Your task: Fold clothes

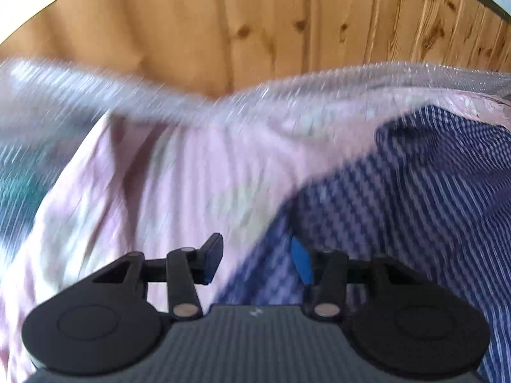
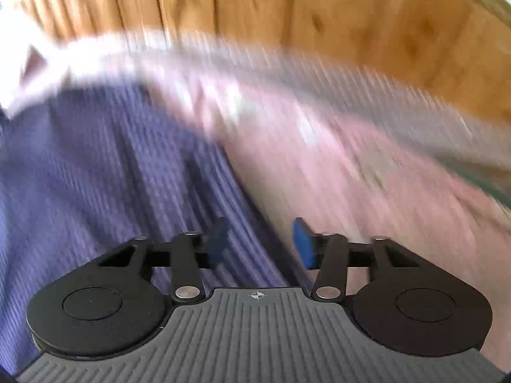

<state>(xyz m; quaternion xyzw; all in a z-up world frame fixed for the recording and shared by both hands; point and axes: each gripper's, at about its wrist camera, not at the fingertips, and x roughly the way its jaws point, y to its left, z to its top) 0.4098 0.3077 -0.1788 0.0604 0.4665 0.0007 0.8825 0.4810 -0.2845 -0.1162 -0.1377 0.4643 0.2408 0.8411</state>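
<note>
Blue striped garment (image 1: 415, 191) lies rumpled on a pink cloth (image 1: 191, 175). In the left wrist view it fills the right half; in the right wrist view, the left half (image 2: 95, 175). Its edge runs diagonally across the pink cloth (image 2: 367, 191) and passes between the fingers of both tools. No finished fold can be made out; both frames are heavily motion-blurred.

Left gripper (image 1: 257, 260): jaws parted, nothing between the blue pads, poised right over the garment's edge where blue meets pink. Contact with the cloth cannot be judged.

Right gripper (image 2: 257, 244): jaws likewise spread and empty, also straddling that border.

Behind the cloths: a pale, shiny band of material (image 1: 351, 83) along the far side, too smeared to identify, then a wooden plank wall (image 1: 255, 16).

Judgement: 2 stages fit equally. Either the 2 tools are closing in on the garment's edge to seize it, or they have let it go and are moving off. The blur says only that the cameras are moving, not which way.

If a grasp is intended, it calls for both pads to take the blue layer alone, without pinching the pink cloth beneath.
</note>
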